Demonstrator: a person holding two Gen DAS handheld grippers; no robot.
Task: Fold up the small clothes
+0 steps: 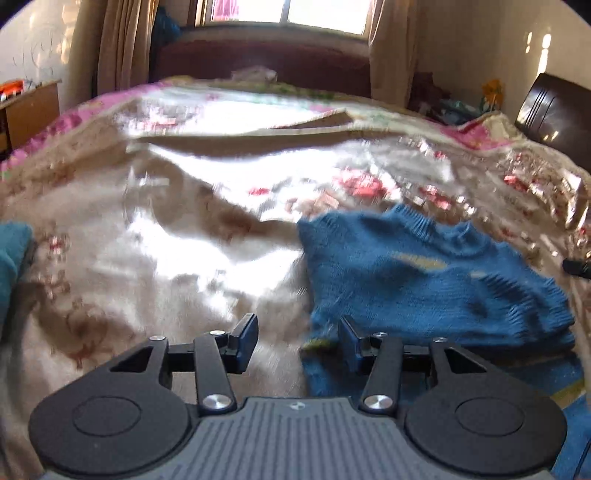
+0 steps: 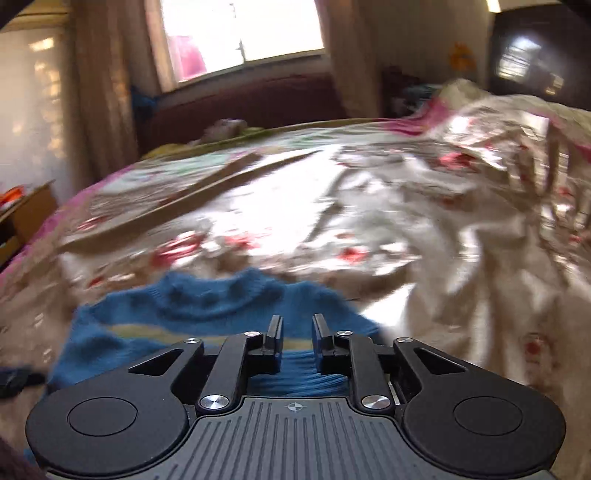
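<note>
A small blue knitted sweater (image 1: pixel 424 280) with pale yellow stripes lies on the flowered bedspread (image 1: pixel 184 240), its collar pointing away from me. My left gripper (image 1: pixel 298 328) is open and empty just above the sweater's left edge. In the right wrist view the sweater (image 2: pixel 177 317) lies below and ahead of my right gripper (image 2: pixel 297 326), whose jaws stand a narrow gap apart with nothing between them, hovering over the sweater's right part. Both views are blurred by motion.
A teal garment (image 1: pixel 13 254) lies at the left edge of the bed. A dark headboard (image 1: pixel 554 110) stands at the far right, a wooden desk (image 1: pixel 29 107) at the far left. A window with curtains (image 1: pixel 284 14) is behind the bed.
</note>
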